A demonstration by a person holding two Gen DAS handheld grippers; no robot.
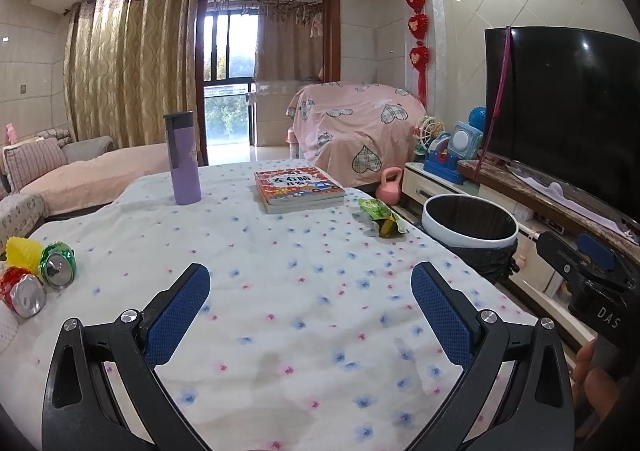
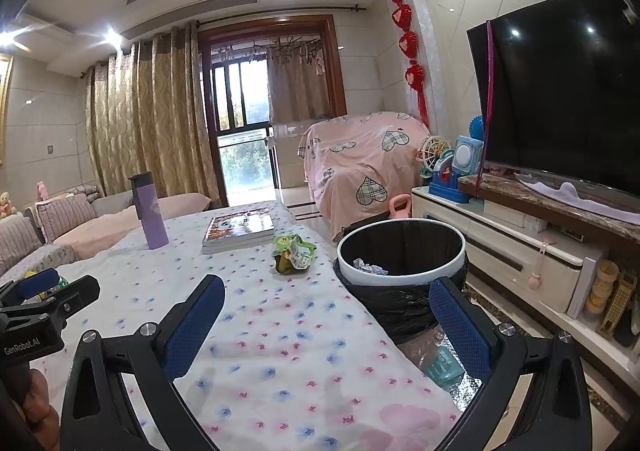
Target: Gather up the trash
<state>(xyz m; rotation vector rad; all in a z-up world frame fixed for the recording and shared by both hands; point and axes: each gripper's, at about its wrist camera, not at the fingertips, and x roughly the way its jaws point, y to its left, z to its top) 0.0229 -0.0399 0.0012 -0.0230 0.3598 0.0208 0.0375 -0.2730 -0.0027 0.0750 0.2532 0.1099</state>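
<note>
A green snack wrapper [image 1: 382, 220] lies near the table's right edge; it also shows in the right wrist view [image 2: 293, 253]. A green can [image 1: 58, 264], a red can [image 1: 24, 293] and a yellow cup [image 1: 23, 250] lie at the table's left edge. A white-rimmed trash bin [image 2: 400, 251] with a black bag stands right of the table, crumpled paper [image 2: 370, 266] inside; it also shows in the left wrist view [image 1: 470, 226]. My left gripper [image 1: 311, 291] is open and empty over the tablecloth. My right gripper [image 2: 328, 303] is open and empty near the bin.
A purple flask [image 1: 183, 163] and a stack of books [image 1: 299, 189] stand on the flowered tablecloth [image 1: 280, 291]. A TV [image 2: 560, 91] on a low cabinet [image 2: 520, 251] runs along the right. A pink kettlebell [image 1: 389, 190] sits on the floor. A sofa [image 1: 80, 175] is at the left.
</note>
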